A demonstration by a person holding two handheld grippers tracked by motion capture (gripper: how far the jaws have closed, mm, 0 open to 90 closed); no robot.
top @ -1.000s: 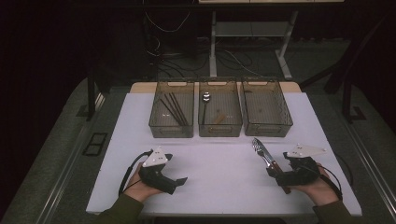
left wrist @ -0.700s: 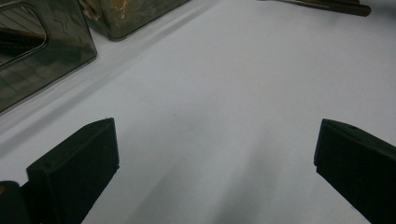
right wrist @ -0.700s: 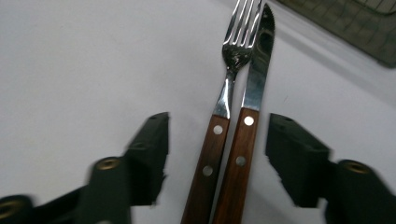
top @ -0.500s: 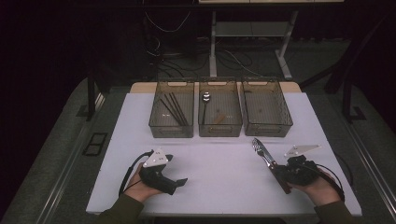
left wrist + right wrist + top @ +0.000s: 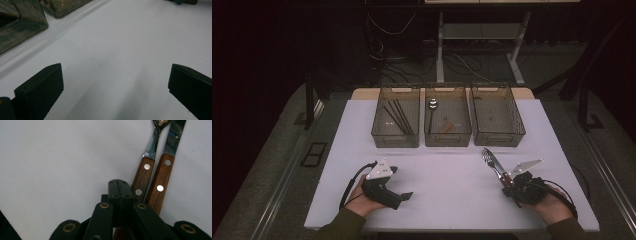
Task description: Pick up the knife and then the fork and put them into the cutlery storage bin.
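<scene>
"Sorting cutlery by kind, it looks like? Why else three bins at the far side of the white table (image 5: 452,180)?"

"I'd say so. Take the middle bin (image 5: 447,141), which holds a spoon (image 5: 433,104). The bin to its left (image 5: 395,142) holds chopsticks (image 5: 398,116), and the bin to its right (image 5: 498,141) is probably waiting for what's left."

"And the grippers?"

"The left gripper (image 5: 115,72) sits well in front of the middle bin, off to its left, with its jaws wide apart over bare table. It looks parked out of the way. The right gripper (image 5: 119,188) is in front and to the right, and its jaws have just been closing. They now meet with nothing visible between them."

"So where's the cutlery?"

"A wooden-handled fork (image 5: 143,173) and knife (image 5: 161,182) lie side by side in front of the middle bin, to its right. Their handles are just beside the closed tips, so the grip seems to have missed."
</scene>
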